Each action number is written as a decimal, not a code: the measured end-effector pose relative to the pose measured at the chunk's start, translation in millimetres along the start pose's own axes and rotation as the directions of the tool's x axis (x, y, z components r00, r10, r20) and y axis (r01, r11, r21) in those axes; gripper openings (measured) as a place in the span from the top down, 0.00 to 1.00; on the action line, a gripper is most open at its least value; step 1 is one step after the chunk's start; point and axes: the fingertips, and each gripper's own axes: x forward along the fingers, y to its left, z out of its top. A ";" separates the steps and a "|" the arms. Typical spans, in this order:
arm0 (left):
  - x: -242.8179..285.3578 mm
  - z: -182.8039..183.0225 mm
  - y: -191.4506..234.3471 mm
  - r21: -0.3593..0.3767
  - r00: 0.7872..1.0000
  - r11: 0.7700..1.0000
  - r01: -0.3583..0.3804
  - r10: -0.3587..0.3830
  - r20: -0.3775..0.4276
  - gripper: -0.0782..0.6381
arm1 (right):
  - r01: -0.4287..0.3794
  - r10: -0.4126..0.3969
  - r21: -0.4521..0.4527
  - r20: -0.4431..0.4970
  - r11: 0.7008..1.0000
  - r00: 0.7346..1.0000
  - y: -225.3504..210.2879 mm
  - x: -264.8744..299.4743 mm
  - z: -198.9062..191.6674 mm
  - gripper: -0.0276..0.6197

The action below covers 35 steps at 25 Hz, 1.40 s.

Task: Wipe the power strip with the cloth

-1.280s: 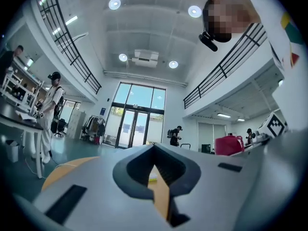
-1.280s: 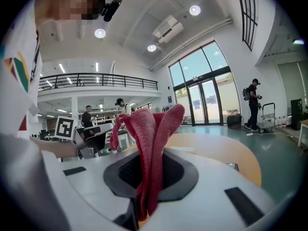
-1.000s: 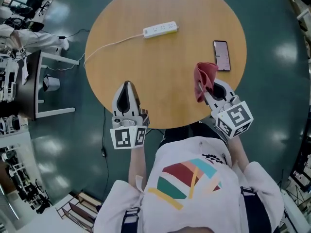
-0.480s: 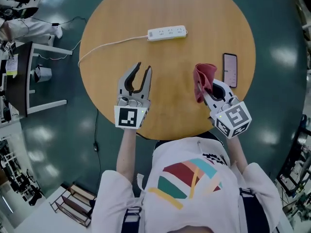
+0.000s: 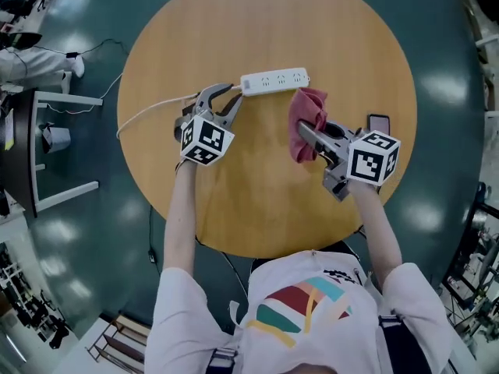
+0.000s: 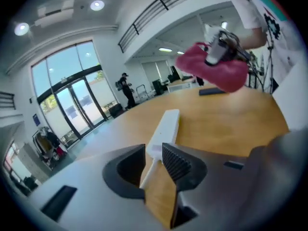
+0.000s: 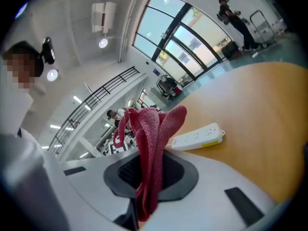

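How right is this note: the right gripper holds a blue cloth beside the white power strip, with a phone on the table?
One mistake: the cloth is red, not blue, as the right gripper view shows. The rest stands: the right gripper holds it beside the white power strip, with a phone on the table.

Power strip (image 5: 274, 81) lies on the table (image 5: 257, 201); left gripper (image 5: 232, 93) at its left end; cloth (image 5: 308, 114) near its right end; phone (image 5: 379, 123) further right.

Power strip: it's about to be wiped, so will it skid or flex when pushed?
Probably stiff: the power strip is a straight hard-looking bar. Likely light and apt to slide on the smooth table, its thin cord hardly anchoring it.
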 end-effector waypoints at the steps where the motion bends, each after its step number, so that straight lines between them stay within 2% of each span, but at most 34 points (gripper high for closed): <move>1: 9.6 -10.2 -0.6 0.043 0.999 0.998 0.035 -0.033 -0.039 0.68 | -0.035 0.035 0.034 -0.007 0.999 0.999 -4.0 14.0 11.3 0.90; 3: 14.7 -18.1 -18.1 0.111 0.993 0.991 0.080 -0.069 -0.095 0.68 | -0.085 0.089 0.091 -0.036 0.992 0.995 -7.8 27.7 20.5 0.90; 5: 18.0 -19.0 -33.9 0.148 0.986 0.983 0.108 -0.088 -0.139 0.68 | -0.089 0.099 0.108 -0.090 0.990 0.991 -13.8 42.0 23.5 0.90; 7: 27.5 -26.0 -30.2 0.167 0.978 0.977 0.135 -0.104 -0.182 0.68 | -0.051 0.063 0.070 -0.172 0.996 0.983 -25.4 75.3 27.8 0.90; 8: 31.6 -31.3 -24.8 0.172 0.974 0.974 0.144 -0.109 -0.199 0.73 | -0.028 0.037 0.042 -0.218 0.999 0.975 -31.0 95.4 27.9 0.90; 10: 35.6 -39.3 -16.8 0.172 0.972 0.974 0.150 -0.113 -0.207 0.78 | 0.009 -0.008 0.005 -0.300 1.000 0.954 -39.8 129.8 21.6 0.90; 12: 37.9 -40.9 -15.3 0.158 0.973 0.976 0.151 -0.119 -0.197 0.78 | 0.032 -0.028 0.008 -0.348 0.999 0.937 -48.0 151.1 13.9 0.90; 15: 44.4 -39.9 -16.0 0.133 0.971 0.978 0.160 -0.131 -0.200 0.78 | 0.064 -0.049 0.028 -0.372 0.998 0.927 -62.8 168.2 12.6 0.90; 18: 45.6 -41.4 -15.9 0.142 0.965 0.975 0.172 -0.138 -0.223 0.78 | 0.114 -0.123 -0.046 -0.400 0.992 0.908 -75.5 177.7 8.6 0.90; 22: 41.1 -50.3 -18.2 0.177 0.953 0.966 0.188 -0.136 -0.272 0.78 | 0.135 -0.180 -0.136 -0.409 0.981 0.895 -73.8 182.8 0.6 0.90; 27: 40.7 -55.1 -15.8 0.204 0.930 0.954 0.221 -0.144 -0.338 0.78 | 0.170 -0.275 -0.274 -0.414 0.947 0.868 -82.3 177.2 3.6 0.90; 35: 43.4 -49.0 -22.1 0.203 0.915 0.952 0.230 -0.140 -0.379 0.78 | 0.225 -0.375 -0.373 -0.398 0.900 0.837 -113.0 126.8 21.9 0.90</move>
